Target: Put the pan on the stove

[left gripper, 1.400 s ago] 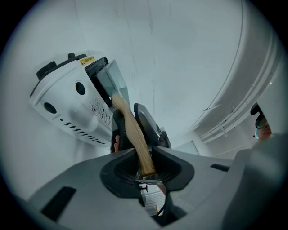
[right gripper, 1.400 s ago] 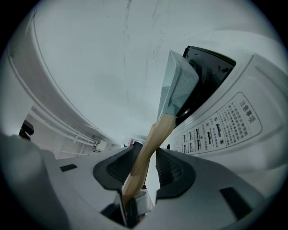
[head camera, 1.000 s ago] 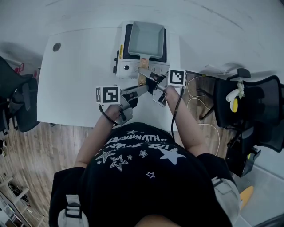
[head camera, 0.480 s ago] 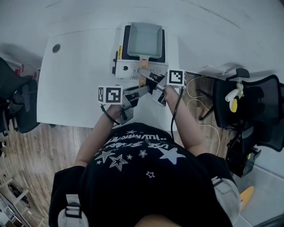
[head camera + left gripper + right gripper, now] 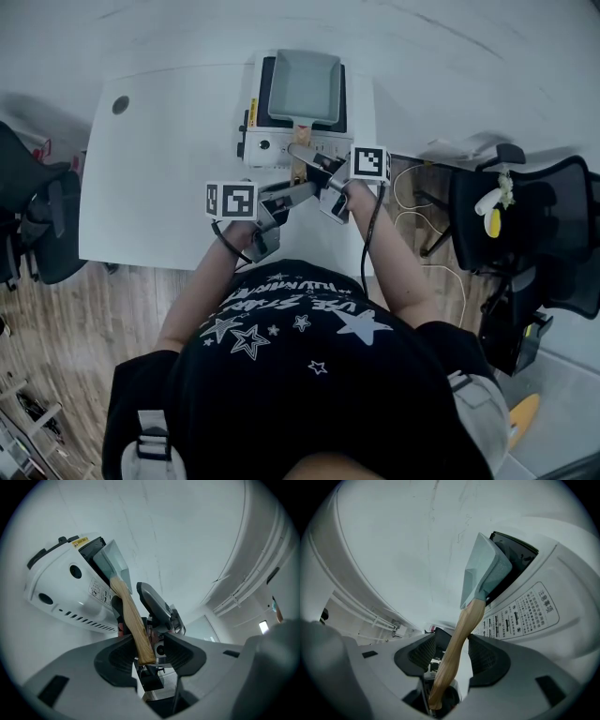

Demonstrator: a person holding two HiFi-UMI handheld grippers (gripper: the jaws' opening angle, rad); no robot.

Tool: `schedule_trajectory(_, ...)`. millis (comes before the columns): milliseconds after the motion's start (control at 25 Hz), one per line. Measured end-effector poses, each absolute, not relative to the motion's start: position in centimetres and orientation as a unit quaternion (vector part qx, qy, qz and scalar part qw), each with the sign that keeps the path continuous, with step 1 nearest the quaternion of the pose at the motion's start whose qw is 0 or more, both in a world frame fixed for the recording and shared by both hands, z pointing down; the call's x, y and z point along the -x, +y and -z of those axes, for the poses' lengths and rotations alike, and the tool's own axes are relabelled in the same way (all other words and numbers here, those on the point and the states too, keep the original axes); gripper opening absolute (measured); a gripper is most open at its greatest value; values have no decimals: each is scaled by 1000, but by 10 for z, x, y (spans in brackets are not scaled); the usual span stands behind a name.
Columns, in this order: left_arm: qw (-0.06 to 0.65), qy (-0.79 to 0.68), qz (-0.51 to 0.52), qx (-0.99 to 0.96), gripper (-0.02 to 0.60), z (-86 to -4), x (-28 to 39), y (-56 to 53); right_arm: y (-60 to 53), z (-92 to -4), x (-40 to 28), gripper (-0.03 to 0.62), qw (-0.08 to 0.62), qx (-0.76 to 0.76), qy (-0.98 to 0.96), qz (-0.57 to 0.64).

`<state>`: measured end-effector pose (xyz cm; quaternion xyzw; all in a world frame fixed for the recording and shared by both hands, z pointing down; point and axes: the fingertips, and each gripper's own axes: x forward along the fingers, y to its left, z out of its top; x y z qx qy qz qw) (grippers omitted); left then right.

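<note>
the white table carries the induction stove, and the grey-blue rectangular pan sits on its dark plate, so the task looks nearly done. its wooden handle juts back over the control panel, between the jaws of both tools. the left gripper and right gripper are opening, neither pinching the wood. pulling back before the pads clear could snag the handle and drag the pan askew — even off the plate.
</note>
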<state>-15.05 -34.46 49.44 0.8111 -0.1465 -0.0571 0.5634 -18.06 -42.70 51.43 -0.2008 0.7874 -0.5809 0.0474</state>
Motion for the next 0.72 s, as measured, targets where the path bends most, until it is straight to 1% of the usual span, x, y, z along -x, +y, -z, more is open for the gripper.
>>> schedule_trajectory(120,566,-145,61,-809,184,-494,151,-345,-427,-514,180,206,56,200,780,590)
schedule_trajectory(240,569,-146,67,-806,192,-494,151,-345,-427,-512,181,210,65,200,775,596)
schedule_trajectory(320,569,-146,70,-806,198,-493,151,-346,-427,-513,181,212,65,202,775,595)
schedule_trajectory(600,563,-137,96,-810,262,-487,153,-344,-423,-518,173,219,62,215,768,600)
schedule_trajectory(720,565,-133,106,-808,276,-485,153,-340,-419,-519,170,225,57,215,767,602)
